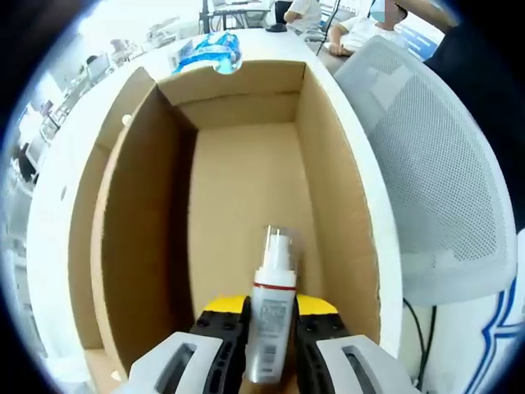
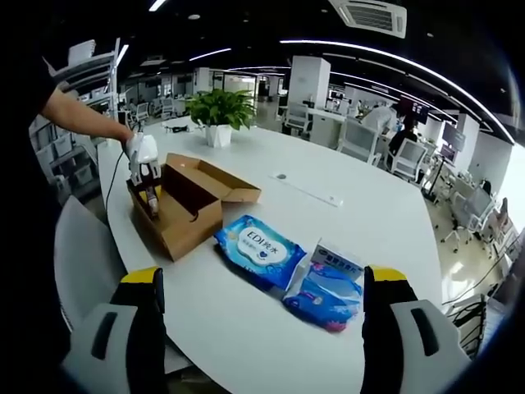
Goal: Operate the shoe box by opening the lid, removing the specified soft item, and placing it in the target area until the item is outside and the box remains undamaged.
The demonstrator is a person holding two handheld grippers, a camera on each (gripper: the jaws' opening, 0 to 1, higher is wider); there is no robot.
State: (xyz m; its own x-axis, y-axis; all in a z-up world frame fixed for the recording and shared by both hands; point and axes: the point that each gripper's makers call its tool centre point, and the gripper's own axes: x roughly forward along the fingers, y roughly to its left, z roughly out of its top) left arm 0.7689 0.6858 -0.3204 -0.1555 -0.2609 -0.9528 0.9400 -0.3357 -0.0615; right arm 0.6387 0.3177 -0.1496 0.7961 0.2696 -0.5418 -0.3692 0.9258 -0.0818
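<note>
An open brown cardboard shoe box (image 1: 139,230) lies below my left gripper (image 1: 271,312), its inside bare. That gripper is shut on a white bottle (image 1: 273,304) with a red band and clear cap, held over the near end of the box. In the right gripper view the box (image 2: 184,215) sits on the white table (image 2: 353,213) with its lid (image 2: 220,182) folded back, and a person's hand holds the left gripper (image 2: 144,164) over it. Two soft blue packs (image 2: 261,249) (image 2: 328,286) lie beside the box. My right gripper (image 2: 267,287) hangs open above the near table edge.
A white mesh chair (image 1: 435,180) stands close to the box's right side. One blue pack (image 1: 209,51) lies past the box's far end. A potted plant (image 2: 218,111) sits at the table's far end, and a grey chair (image 2: 78,246) stands at the left.
</note>
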